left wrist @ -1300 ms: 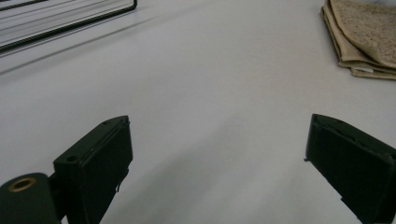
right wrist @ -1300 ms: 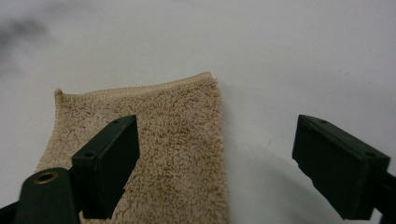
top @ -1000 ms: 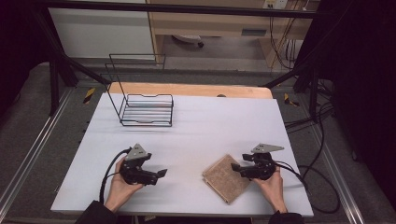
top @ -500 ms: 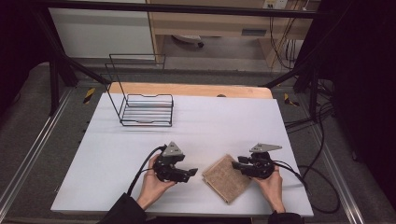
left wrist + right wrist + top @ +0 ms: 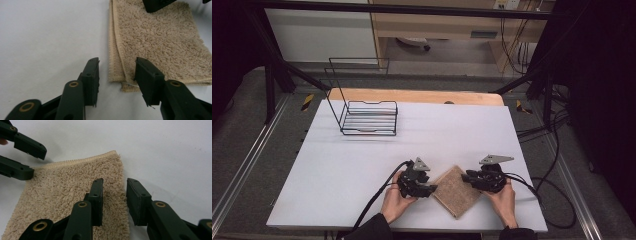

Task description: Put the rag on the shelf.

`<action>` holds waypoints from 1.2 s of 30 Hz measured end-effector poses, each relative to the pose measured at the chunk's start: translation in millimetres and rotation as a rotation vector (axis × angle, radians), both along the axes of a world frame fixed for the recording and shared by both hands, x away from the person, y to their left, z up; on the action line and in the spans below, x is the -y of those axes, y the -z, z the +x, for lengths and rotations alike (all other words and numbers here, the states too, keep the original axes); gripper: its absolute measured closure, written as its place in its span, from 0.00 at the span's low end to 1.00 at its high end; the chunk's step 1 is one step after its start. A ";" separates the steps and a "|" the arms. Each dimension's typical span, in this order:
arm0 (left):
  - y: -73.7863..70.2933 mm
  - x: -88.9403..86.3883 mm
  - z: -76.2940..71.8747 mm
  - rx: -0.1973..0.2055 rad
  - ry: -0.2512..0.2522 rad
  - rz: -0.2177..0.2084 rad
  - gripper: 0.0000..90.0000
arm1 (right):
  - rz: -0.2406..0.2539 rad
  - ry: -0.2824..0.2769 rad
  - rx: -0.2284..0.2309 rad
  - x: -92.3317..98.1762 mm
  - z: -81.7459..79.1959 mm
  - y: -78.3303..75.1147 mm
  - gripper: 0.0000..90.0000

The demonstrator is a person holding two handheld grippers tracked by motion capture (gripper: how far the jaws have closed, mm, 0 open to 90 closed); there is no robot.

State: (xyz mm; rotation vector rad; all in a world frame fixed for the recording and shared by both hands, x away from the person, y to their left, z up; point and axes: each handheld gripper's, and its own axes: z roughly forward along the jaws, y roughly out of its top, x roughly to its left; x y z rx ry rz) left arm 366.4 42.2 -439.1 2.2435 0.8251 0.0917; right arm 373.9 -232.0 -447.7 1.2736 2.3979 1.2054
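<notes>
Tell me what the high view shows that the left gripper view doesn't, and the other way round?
High view alone: the black wire rack at the table's far left, both hands, the cables, the floor around.
Left gripper view alone: the folded towel's stacked, stitched edges up close, with the left gripper's jaws standing either side of its near corner, just closing, not yet pressing.
Both: the beige towel, the white table, and the right gripper at the towel's opposite side.

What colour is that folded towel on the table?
Beige, a sandy tan. The towel shows best in the left gripper view, with a paler stitched hem along its edge.
</notes>
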 end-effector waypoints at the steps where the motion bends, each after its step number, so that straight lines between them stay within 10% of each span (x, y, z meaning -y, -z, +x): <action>1: 0.0 0.0 0.0 0.000 0.000 0.000 0.62 | 0.000 0.000 0.000 0.0 0.0 0.0 0.74; 16: 3.6 6.4 -2.3 -0.098 0.029 -0.021 0.83 | 0.000 -0.012 -0.042 -3.3 -1.1 3.4 0.80; 23: 0.9 12.1 -8.6 -0.037 0.030 0.034 0.82 | -0.013 -0.010 -0.022 -3.6 -0.4 4.3 0.74; 27: -0.1 13.4 -5.2 0.018 0.002 0.077 0.66 | -0.018 -0.009 -0.020 -3.2 -0.6 4.0 0.74; 36: 2.2 11.1 2.7 -0.061 0.003 0.043 0.71 | -0.018 -0.006 -0.026 -3.9 0.3 5.4 0.73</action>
